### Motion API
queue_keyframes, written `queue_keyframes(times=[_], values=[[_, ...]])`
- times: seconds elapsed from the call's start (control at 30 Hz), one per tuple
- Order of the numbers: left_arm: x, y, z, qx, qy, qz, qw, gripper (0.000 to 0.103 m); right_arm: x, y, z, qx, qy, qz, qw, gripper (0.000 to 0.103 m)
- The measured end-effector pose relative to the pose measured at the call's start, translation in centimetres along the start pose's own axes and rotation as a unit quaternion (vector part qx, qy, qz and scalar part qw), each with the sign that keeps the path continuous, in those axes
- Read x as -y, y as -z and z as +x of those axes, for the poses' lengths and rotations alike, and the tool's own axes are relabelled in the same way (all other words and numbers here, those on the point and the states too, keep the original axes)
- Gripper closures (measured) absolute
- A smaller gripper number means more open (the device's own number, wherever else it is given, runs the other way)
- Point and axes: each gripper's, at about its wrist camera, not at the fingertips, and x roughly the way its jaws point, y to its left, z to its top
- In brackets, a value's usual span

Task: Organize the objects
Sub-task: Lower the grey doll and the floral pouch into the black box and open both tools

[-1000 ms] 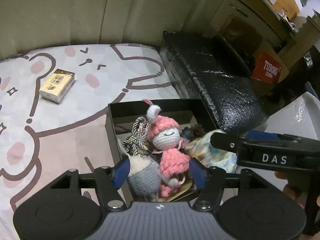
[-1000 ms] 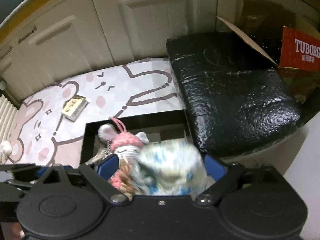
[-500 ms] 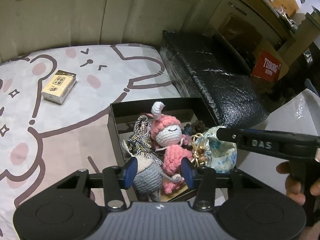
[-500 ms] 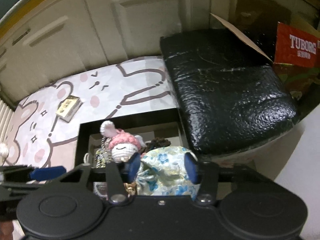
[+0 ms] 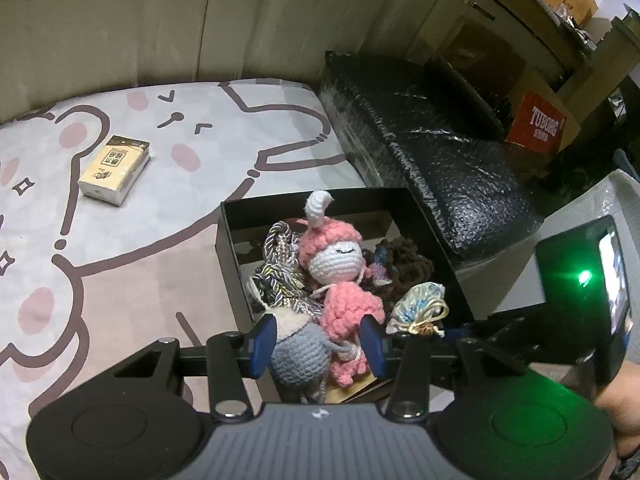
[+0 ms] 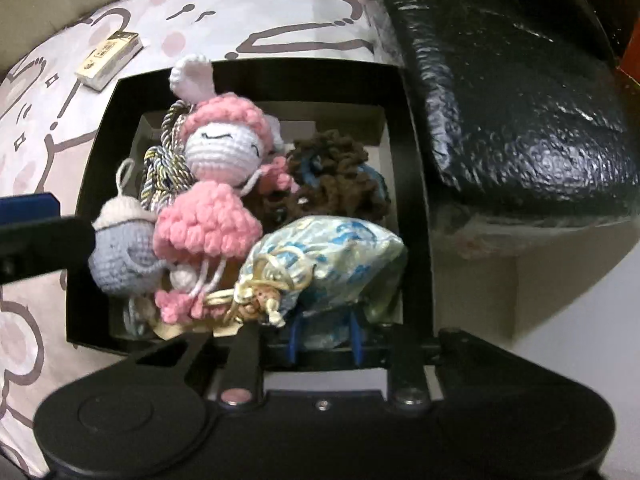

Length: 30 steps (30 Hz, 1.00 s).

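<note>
Pointing steeply down, right gripper [image 6: 325, 345] clamping floral pouch [image 6: 336, 262]

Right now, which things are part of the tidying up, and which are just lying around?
Part of the tidying:
black box
pink crochet doll
grey crochet doll
blue floral pouch
brown scrunchie
braided cord

Just lying around:
tissue pack
black bubble-wrapped bundle
red Tuborg carton

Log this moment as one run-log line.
left gripper: jaws around grey doll | right gripper: shut on floral pouch | both in black box
</note>
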Motion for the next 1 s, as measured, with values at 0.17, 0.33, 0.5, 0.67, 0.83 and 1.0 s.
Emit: queue_keyframes(times=[0.17, 0.33, 0.5, 0.67, 0.83, 1.0], values=[[-0.1, 0.0, 0.1, -0.004, -0.001, 0.001, 1.0, 0.057, 0.8, -0.2, -1.0, 0.004, -0.019, 0.023, 1.0, 0.077], [0.0, 0.0, -0.2, -0.004, -0.001, 0.004, 1.0, 0.057, 1.0, 0.3, -2.6, 0.025, -0.031, 0.031, 0.999, 0.076], [0.2, 0.2, -0.8, -0.001, -0.003, 0.005, 1.0, 0.057, 1.5, 0.5, -4.7, 0.052, -0.04, 0.037, 0.997, 0.075], [0.2, 0.3, -1.3, -0.001, -0.006, 0.007, 1.0, 0.057, 2.2, 0.8, -7.4, 0.094, -0.05, 0.047, 0.993, 0.07], [0.3, 0.4, -2.2, 0.004, -0.012, 0.012, 0.9999, 0.057, 2.7, 1.5, -9.4, 0.135, -0.049, 0.06, 0.988, 0.062], [0.4, 0.5, -3.2, 0.01, -0.015, 0.016, 0.9997, 0.057, 2.9, 2.2, -10.8, 0.165, -0.041, 0.064, 0.983, 0.062]])
